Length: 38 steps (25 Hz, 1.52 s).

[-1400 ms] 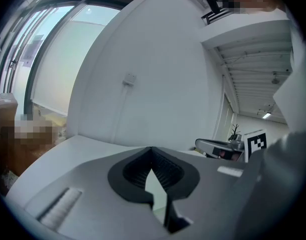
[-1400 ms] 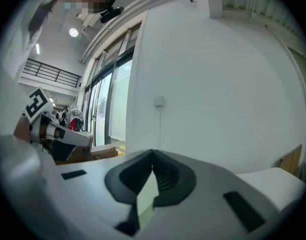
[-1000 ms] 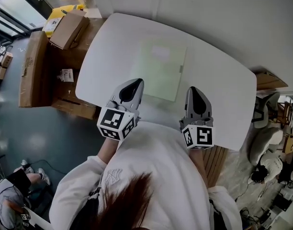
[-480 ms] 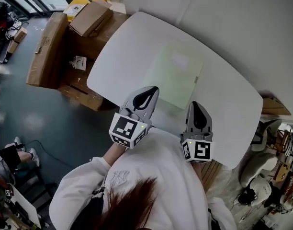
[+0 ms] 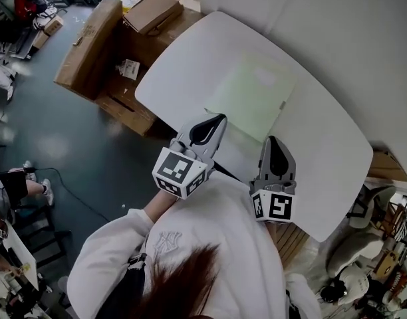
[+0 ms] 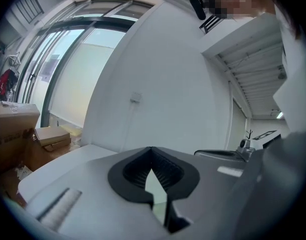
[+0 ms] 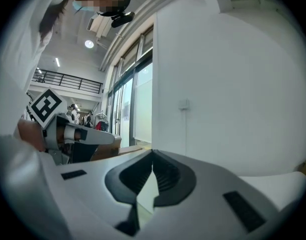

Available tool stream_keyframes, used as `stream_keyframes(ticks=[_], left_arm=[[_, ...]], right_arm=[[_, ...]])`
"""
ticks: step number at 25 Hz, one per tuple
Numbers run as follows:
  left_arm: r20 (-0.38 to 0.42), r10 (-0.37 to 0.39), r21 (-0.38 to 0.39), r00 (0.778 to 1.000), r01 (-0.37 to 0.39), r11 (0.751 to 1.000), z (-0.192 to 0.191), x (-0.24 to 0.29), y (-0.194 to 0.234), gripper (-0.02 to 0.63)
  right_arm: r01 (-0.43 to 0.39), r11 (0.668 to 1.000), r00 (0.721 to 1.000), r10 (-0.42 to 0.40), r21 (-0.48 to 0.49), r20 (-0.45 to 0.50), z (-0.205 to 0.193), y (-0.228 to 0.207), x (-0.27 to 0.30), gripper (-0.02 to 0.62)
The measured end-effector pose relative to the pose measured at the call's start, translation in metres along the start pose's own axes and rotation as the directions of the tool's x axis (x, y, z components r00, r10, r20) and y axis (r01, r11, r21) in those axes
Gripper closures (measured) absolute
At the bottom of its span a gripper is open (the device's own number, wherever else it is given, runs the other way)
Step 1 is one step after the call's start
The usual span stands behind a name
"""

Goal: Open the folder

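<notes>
We hold the left gripper (image 5: 219, 118) and right gripper (image 5: 272, 140) at the folder's (image 5: 253, 97) near edge, both jaws together on nothing. The folder lies closed mid-table (image 5: 190, 58), long axis running near to far.

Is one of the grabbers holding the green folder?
No, the green folder lies flat on the white table, and the left gripper and right gripper both have shut jaws with nothing between them.
</notes>
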<state>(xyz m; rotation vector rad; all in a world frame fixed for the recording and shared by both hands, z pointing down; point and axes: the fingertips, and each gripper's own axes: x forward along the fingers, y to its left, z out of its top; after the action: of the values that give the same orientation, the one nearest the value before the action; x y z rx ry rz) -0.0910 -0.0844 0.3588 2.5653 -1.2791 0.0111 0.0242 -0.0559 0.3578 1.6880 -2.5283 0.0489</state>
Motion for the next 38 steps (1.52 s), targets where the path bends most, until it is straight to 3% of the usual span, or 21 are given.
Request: stream_keyframes(ticks=[9,15,21,27,38], left_arm=[[0.028,0.001,0.058,1.0,-0.003,0.998,0.005,-0.014,-0.066,0.598],[0.046,-0.065,0.099,0.997,0.06,0.993,0.004,-0.017,-0.107,0.598],[0.037,-0.085,0.118,0.996,0.081,0.99,0.007,-0.011,-0.125,0.598],[0.039,-0.095,0.12,0.995,0.09,0.989,0.014,0.006,-0.14,0.598],[0.006,-0.095,0.153,0.995,0.093,0.984,-0.003,0.035,-0.151,0.598]], right_arm=[[0.009,1.0,1.0,-0.009,0.009,0.026,0.012,-0.019,-0.061,0.589],[0.044,0.999,0.998,-0.043,-0.031,0.049,0.021,-0.037,-0.105,0.588],[0.106,0.994,0.993,-0.105,-0.025,0.051,0.029,-0.064,-0.136,0.588],[0.149,0.988,0.986,-0.151,0.04,0.069,0.04,-0.088,-0.16,0.589],[0.229,0.971,0.973,-0.23,0.067,0.013,0.005,-0.124,-0.17,0.589]])
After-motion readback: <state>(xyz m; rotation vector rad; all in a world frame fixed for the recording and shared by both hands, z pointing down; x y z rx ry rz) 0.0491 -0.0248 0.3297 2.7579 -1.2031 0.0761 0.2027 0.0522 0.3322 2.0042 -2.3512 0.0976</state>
